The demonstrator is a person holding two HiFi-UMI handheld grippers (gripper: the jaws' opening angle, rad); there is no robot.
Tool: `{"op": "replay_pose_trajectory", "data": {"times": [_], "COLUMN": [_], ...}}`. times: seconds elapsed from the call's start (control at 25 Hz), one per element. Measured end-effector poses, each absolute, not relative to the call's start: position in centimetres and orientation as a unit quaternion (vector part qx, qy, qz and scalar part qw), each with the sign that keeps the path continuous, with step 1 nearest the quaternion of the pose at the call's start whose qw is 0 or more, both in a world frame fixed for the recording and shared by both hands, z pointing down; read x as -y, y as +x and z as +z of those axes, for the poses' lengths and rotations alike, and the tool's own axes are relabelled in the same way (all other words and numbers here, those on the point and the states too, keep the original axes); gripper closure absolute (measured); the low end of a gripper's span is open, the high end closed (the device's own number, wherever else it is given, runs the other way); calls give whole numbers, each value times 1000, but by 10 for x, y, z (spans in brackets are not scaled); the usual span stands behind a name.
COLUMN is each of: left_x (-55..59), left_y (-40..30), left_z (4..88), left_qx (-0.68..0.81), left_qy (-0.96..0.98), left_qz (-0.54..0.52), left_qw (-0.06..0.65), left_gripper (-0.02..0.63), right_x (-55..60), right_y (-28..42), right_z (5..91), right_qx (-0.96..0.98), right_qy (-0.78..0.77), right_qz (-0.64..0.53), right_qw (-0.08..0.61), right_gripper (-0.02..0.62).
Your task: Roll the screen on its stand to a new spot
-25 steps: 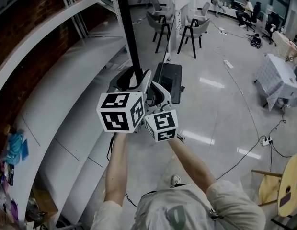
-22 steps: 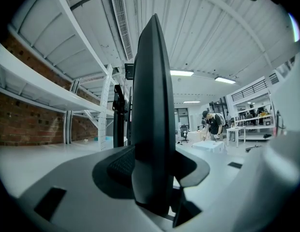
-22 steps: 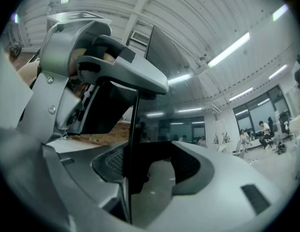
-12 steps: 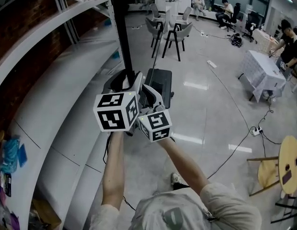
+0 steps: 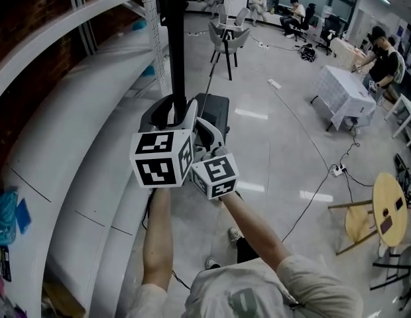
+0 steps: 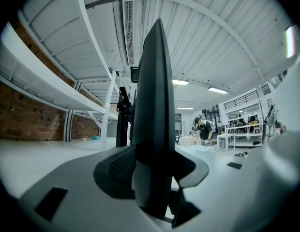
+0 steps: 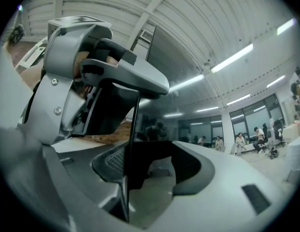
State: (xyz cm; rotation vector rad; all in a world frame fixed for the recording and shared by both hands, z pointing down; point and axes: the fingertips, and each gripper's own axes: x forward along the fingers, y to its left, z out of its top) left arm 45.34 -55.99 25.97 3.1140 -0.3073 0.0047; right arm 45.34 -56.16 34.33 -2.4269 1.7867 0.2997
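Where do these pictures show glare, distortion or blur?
Head view: the wide-angle lens bends the white shelf; bright glare patches lie on the glossy floor. Left gripper view: a black round border, the screen is a dark silhouette, the near fingers look soft. Right gripper view: the screen mirrors the room.

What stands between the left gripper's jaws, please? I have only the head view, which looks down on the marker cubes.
Observer: The black edge of the screen stands between the jaws of the left gripper, a pad against each side.
Operator: And the right gripper?
Observer: The right gripper is closed on the same screen; the left gripper shows above it there.
Operator: Can you see the screen's face?
Observer: Yes, the right gripper view shows it glossy, mirroring the room.
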Motion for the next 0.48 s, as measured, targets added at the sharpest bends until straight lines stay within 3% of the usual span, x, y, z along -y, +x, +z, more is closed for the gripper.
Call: {"op": "replay_pose_trajectory", "data": {"times": [0.48], "left_x": [534], "left_y": [400], "left_z": [261], "left_qx": [85], "left_qy": [996], "left_qz": [-6], "left_qw": [9], "left_gripper": [413], "right_x": [532], "right_y": [401], "right_z": [345], "right_qx": [-573], "right_qy": [-810], "right_qz": [103], "right_qw": [67], "right_gripper": [345]}}
